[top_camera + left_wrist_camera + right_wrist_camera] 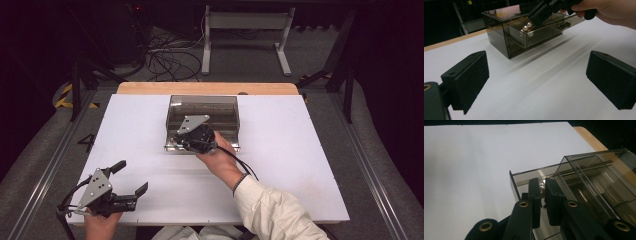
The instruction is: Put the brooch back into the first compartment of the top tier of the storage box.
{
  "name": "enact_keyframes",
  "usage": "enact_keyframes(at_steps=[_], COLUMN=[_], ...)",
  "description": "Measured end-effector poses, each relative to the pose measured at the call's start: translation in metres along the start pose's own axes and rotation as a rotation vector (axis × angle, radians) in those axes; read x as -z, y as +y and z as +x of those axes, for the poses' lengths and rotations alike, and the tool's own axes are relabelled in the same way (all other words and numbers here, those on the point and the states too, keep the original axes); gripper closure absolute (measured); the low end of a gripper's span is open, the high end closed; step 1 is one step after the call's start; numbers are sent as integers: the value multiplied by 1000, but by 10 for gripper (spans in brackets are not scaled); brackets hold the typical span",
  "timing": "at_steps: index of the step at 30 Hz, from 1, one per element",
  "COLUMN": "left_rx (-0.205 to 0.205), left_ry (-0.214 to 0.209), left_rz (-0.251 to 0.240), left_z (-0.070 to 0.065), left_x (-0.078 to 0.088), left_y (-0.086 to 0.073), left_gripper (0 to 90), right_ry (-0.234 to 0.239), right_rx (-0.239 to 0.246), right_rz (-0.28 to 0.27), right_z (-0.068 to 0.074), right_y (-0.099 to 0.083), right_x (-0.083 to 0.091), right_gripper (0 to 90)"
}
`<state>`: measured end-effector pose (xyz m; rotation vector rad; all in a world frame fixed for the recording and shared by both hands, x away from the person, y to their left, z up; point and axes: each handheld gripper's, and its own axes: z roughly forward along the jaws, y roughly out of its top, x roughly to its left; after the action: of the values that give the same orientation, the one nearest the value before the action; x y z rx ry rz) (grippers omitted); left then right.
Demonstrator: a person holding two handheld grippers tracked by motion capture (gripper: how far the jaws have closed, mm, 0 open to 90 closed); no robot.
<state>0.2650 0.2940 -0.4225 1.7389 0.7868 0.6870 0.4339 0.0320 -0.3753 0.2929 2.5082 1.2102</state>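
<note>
A smoky clear drawer box (205, 106) stands at the middle back of the white table (280, 165), its lower drawer (541, 33) pulled out toward me. My right gripper (184, 142) reaches down into that drawer, and in the right gripper view its jaws (542, 185) are shut on a small gold and pearl jewellery piece (541, 193). The pearls (526, 26) show just under the jaw tips in the left gripper view, over the drawer. My left gripper (131, 177) rests at the front left corner, open, its pads (472, 75) wide apart around bare table.
A wooden strip (207, 88) runs along the table's far edge behind the box. Beyond it stand a white table frame (245, 30) and loose cables (170, 57) on the floor. Metal rails (370, 170) flank the table.
</note>
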Motion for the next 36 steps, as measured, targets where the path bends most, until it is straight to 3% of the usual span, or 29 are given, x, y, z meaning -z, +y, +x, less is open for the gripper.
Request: enact_keyframes(at_steps=[30, 31, 36], left_rx=[6, 6, 7], left_ry=[-3, -2, -3], left_rz=[0, -1, 0], left_z=[0, 0, 0], left_x=[0, 0, 0], left_y=[0, 0, 0], left_gripper=[55, 55, 55], right_ry=[-56, -47, -49], right_rx=[15, 1, -12], right_rz=[53, 39, 4], right_z=[-3, -4, -3], right_y=[-4, -4, -2], right_x=[-4, -3, 1], right_gripper=[831, 747, 623])
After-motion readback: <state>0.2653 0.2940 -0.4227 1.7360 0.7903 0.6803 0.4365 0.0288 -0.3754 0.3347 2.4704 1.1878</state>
